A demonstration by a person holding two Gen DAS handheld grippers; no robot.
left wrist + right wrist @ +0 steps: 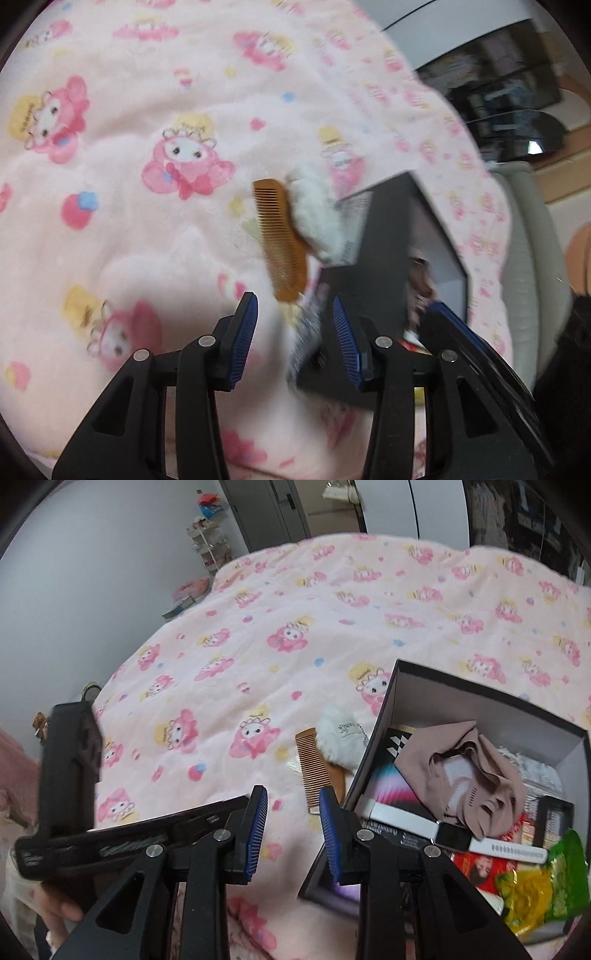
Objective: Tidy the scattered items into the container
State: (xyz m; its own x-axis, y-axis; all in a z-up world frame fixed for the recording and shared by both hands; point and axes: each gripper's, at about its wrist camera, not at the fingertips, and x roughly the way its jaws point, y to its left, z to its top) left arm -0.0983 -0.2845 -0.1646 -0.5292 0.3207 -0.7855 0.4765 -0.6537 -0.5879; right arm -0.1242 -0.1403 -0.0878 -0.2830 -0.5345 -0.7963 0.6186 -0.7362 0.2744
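An orange comb (pixel 282 243) (pixel 319 771) lies on the pink bedspread, against a white fluffy item (pixel 314 214) (pixel 340 738). Both rest just outside the left wall of an open black box (pixel 388 258) (pixel 491 705). The box holds a beige cloth (pixel 461 771), a white watch (pixel 443 832), a green and yellow packet (pixel 543 882) and red packets (pixel 480 867). My left gripper (pixel 294 306) is open just short of the comb's near end, with nothing gripped. My right gripper (pixel 292 794) is open too, empty, over the bedspread beside the box's left wall.
The pink cartoon-print bedspread (pixel 258 646) stretches far and left. The other gripper's black body (pixel 70 775) sits at the left of the right wrist view, with a hand (pixel 55 904) below it. A white rack (pixel 214 546) stands by the far wall. The bed's edge (pixel 517 258) runs right of the box.
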